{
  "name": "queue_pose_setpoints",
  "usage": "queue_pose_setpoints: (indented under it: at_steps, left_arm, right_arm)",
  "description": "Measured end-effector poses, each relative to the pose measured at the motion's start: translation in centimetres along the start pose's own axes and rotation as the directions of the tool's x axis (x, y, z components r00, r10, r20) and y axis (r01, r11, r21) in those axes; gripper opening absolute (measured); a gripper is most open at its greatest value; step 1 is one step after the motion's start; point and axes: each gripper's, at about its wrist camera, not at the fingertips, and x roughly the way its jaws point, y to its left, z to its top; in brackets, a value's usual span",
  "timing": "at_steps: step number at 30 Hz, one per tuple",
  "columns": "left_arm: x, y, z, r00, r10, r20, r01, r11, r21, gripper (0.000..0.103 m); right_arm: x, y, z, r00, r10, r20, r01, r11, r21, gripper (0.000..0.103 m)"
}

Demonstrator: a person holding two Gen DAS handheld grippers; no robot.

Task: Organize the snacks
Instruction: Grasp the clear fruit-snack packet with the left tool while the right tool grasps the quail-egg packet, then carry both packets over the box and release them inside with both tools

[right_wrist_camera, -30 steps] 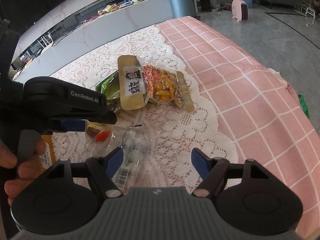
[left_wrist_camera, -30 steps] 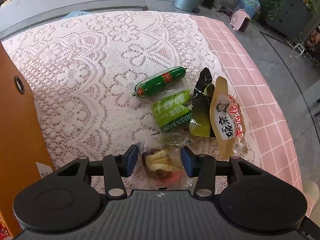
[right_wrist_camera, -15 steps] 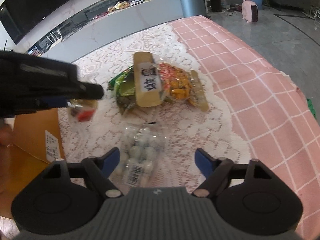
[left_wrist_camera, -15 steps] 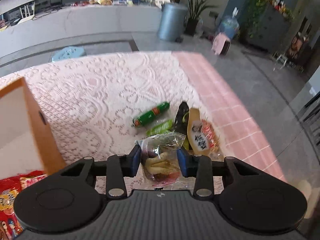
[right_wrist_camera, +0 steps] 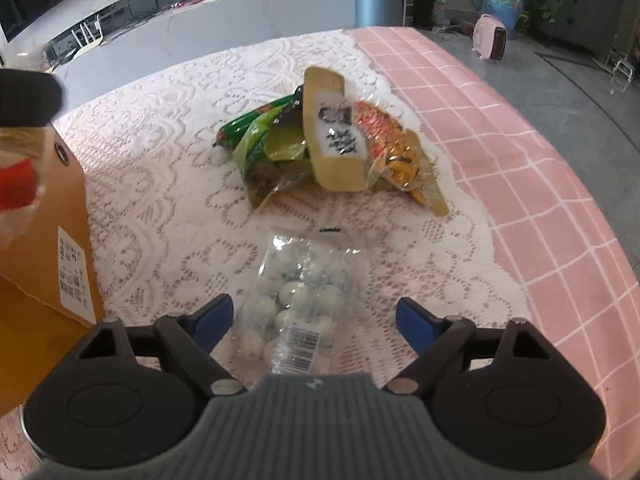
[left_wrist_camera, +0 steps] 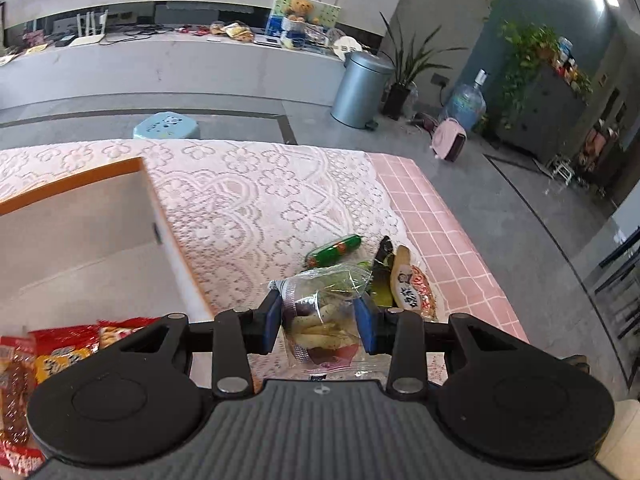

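My left gripper point(left_wrist_camera: 320, 320) is shut on a clear snack packet point(left_wrist_camera: 326, 320) with pale sticks and a red piece, held up in the air beside the orange box point(left_wrist_camera: 80, 176). My right gripper point(right_wrist_camera: 314, 320) is open, low over the lace cloth, with a clear bag of white round candies point(right_wrist_camera: 296, 300) lying between its fingers. A pile of snacks lies beyond: a green sausage point(right_wrist_camera: 256, 122), a green packet point(right_wrist_camera: 264, 148), a tan packet point(right_wrist_camera: 334, 136) and an orange-red packet point(right_wrist_camera: 388, 152). The held packet shows blurred at the left edge of the right wrist view point(right_wrist_camera: 16, 176).
The orange box holds red snack packets point(left_wrist_camera: 48, 352) at its near end. Its outer wall with a white label point(right_wrist_camera: 74, 276) stands left of my right gripper. The pink checked table edge point(right_wrist_camera: 560, 200) runs along the right, with floor beyond.
My left gripper has lifted the clear packet off the cloth and carried it left toward the orange box. My right gripper has moved up over the candy bag, still open.
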Motion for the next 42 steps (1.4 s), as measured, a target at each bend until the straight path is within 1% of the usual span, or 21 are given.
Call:
queue_pose_setpoints:
  at_steps: [4,6,7,8,9,10,14,19,23,28,32,34,37,42]
  left_arm:
    - [-0.9,1.1,-0.3,1.0,-0.021,0.007,0.021,0.999,-0.037,0.044]
    - [-1.5,1.4,-0.4,1.0,-0.027,0.016,0.027,0.999,-0.046,0.044]
    - [-1.8,1.6,-0.6,0.999,-0.029,0.022,0.03,0.998,-0.047,0.044]
    - [-2.2,1.6,-0.7,0.999,-0.029,0.031,0.03,0.999,-0.044,0.044]
    - [-2.6,1.7,-0.7,0.999,-0.029,0.038,0.031,0.999,-0.042,0.044]
    - [-2.9,1.8,-0.8,0.998,-0.034,0.045,0.036,0.998,-0.043,0.044]
    - [-4.1,2.3,-0.9,0.997,-0.048,0.067,0.052,0.997,-0.063,0.044]
    - [-5.7,3.0,-1.1,0.994,-0.053,0.092,0.059,0.996,-0.07,0.044]
    - [-6.9,4.1,-1.2,0.993,-0.046,0.108,0.055,0.995,-0.08,0.043]
    - [-8.0,6.1,-1.5,0.993,-0.028,0.118,0.042,0.993,-0.113,0.044]
    - [-9.0,7.5,-1.7,0.992,-0.032,0.126,0.047,0.992,-0.115,0.044]
    - [-9.6,7.9,-1.8,0.99,-0.029,0.135,0.044,0.993,-0.112,0.043]
    - [-10.5,8.9,-1.9,0.989,-0.019,0.147,0.035,0.993,-0.111,0.043]
    - [-11.9,10.6,-2.1,0.985,0.026,0.171,-0.004,0.992,-0.126,0.044]
  right_arm:
    - [0.2,0.5,-0.1,1.0,-0.017,0.003,0.017,0.999,-0.028,0.086]
    - [0.3,0.9,-0.2,0.999,-0.032,0.004,0.032,0.998,-0.053,0.084]
    - [0.3,1.1,-0.3,0.999,-0.034,0.007,0.034,0.997,-0.064,0.079]
    - [0.1,1.3,-0.3,1.0,-0.023,0.014,0.024,0.997,-0.07,0.068]
    - [-0.2,1.5,-0.4,1.0,-0.018,0.024,0.02,0.997,-0.076,0.063]
    - [-0.4,1.5,-0.5,0.999,-0.023,0.033,0.026,0.997,-0.079,0.062]
    - [-0.5,1.1,-0.5,0.999,-0.005,0.038,0.007,0.998,-0.06,0.059]
    - [-1.1,0.8,-0.6,0.999,0.019,0.049,-0.017,0.999,-0.049,0.057]
    - [-2.6,0.5,-0.9,0.995,0.059,0.08,-0.056,0.997,-0.044,0.057]
    - [-5.1,0.6,-1.9,0.99,0.103,0.097,-0.1,0.994,-0.037,0.057]
    - [-8.2,1.5,-2.9,0.98,0.133,0.148,-0.127,0.99,-0.054,0.056]
    - [-10.1,2.2,-3.1,0.972,0.142,0.189,-0.131,0.989,-0.072,0.056]
    - [-12.8,3.3,-2.8,0.953,0.167,0.252,-0.146,0.984,-0.1,0.056]
    - [-16.5,6.1,-1.6,0.912,0.24,0.333,-0.197,0.968,-0.156,0.056]
